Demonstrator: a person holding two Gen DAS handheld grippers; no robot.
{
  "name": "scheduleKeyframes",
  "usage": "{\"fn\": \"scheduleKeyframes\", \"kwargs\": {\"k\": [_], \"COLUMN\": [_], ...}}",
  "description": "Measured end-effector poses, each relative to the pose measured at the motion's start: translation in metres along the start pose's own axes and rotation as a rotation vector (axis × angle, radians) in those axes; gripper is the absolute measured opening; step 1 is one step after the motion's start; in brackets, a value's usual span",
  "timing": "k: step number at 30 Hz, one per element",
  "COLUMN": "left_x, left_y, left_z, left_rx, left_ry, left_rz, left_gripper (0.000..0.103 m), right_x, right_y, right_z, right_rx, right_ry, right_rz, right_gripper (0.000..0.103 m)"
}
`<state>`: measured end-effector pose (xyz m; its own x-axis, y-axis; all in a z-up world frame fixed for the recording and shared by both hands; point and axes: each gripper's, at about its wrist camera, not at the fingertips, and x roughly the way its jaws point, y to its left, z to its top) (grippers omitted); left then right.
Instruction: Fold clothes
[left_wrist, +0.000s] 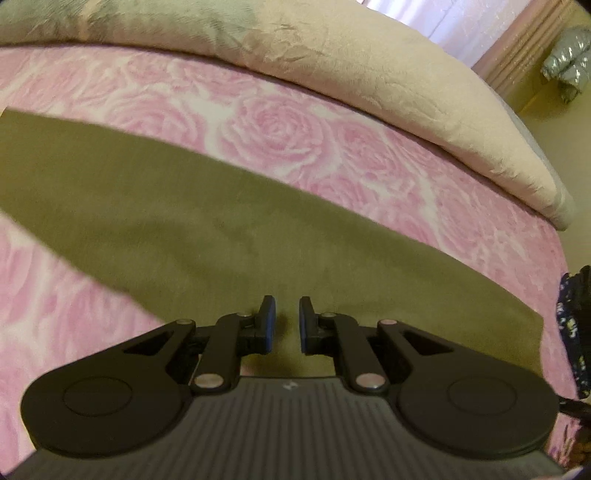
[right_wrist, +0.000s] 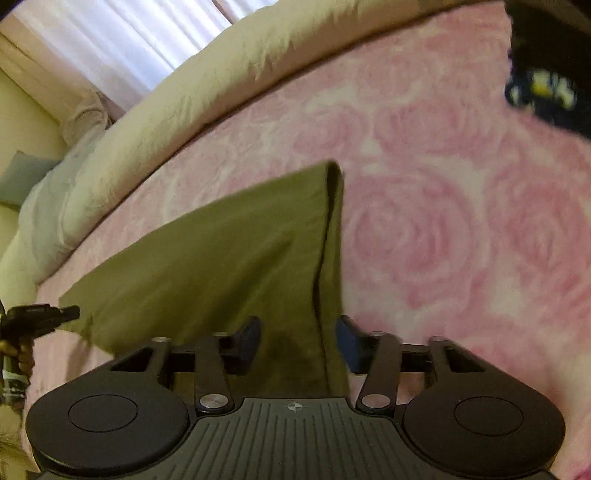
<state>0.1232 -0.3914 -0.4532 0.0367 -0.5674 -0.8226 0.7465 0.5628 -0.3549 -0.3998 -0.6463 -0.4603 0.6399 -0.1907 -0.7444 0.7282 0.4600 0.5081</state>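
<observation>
Olive cloth (right_wrist: 207, 266) lies folded flat on pink rose bedspread (right_wrist: 424, 229). Right gripper (right_wrist: 299, 341) spread, empty, above cloth's near edge. Left gripper (left_wrist: 285, 321) slightly parted, empty. Fold step likely done; next grab wants an edge.

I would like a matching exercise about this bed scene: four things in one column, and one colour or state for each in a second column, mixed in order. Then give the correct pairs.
Things:
1. olive green garment
2. rose-patterned blanket
3. cream duvet
4. right gripper

Colours or states:
A. pink and white
B. lies flat on the blanket, one edge folded over
C. jaws apart over cloth, pads not pressing
D. pale, bunched along the far side of the bed

Pairs: 1-B, 2-A, 3-D, 4-C
</observation>
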Motion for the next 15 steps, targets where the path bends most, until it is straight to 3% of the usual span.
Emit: {"fn": "scheduleKeyframes", "kwargs": {"k": [5, 15], "left_x": [-0.016, -0.020], "left_y": [0.011, 0.011], "left_z": [-0.017, -0.025], "left_rx": [-0.047, -0.068], "left_ry": [-0.008, -0.011], "left_rz": [0.003, -0.018], "left_gripper": [0.008, 0.008], "right_x": [0.007, 0.026], "right_y": [-0.005, -0.026], "right_z": [0.005, 0.019], "right_rx": [-0.039, -0.015], "right_ry": [-0.002, 0.067], "right_rz": [0.011, 0.173], "right_gripper": [0.024, 0.023]}}
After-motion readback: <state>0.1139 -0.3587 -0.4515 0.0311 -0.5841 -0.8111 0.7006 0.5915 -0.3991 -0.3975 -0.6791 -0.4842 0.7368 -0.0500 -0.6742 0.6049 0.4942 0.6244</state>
